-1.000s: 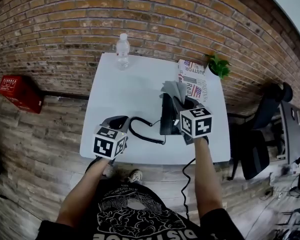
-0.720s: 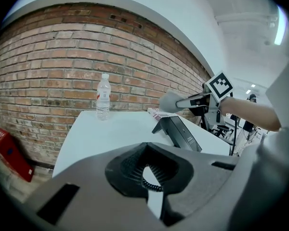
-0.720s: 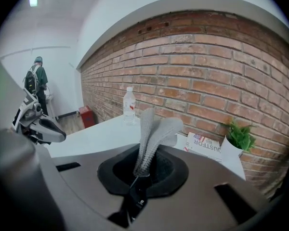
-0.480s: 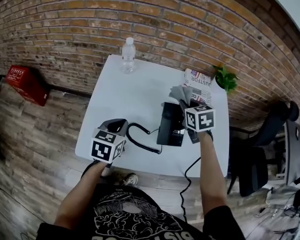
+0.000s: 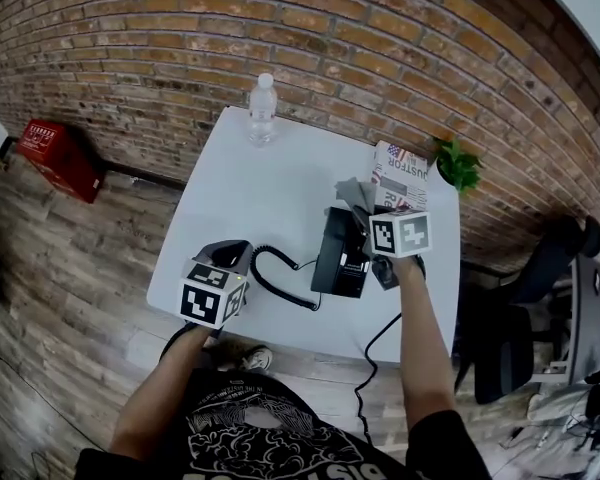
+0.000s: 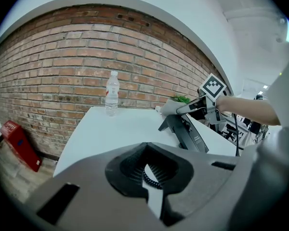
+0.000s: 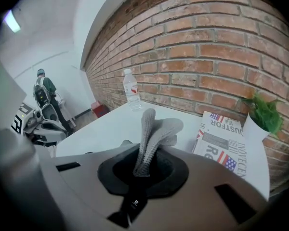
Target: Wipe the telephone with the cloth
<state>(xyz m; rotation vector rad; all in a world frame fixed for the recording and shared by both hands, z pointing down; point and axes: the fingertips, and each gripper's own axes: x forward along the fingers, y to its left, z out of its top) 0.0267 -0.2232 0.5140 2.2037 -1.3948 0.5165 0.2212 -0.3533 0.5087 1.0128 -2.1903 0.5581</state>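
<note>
Left gripper (image 5: 232, 256), near the front left corner of the counter (image 5: 250, 183): my fingers are closed to a narrow slit, and the coiled cord (image 5: 280, 284) sits in that slit. I cannot tell whether the handset itself is also in the grip; the left gripper view shows only cord. The cord runs in a loose loop along the front edge to the telephone (image 5: 342, 253).

The telephone stands right of the counter's middle, closer to the front edge than the back, with its sloped face up and nothing lying on it.

Right gripper (image 5: 367, 215): my fingers are clamped on the cloth (image 5: 353, 190), which sticks out past the tips in a limp grey fold. It hangs over the telephone's back end, apparently just above it and not yet pressed down.

Step in hand: the wipe stroke.
- Lower the right gripper until the fold lies flat on the sloped face, so the cloth touches it and not the fingertips.
- Draw from the back end toward the front edge with light pressure, since the base looks free to slide.
- Hold the left gripper where it is so the cord has slack and does not tug the base.
- Keep the stroke clear of the newspaper (image 5: 404, 172), which lies just behind the telephone at the back right corner.
</note>
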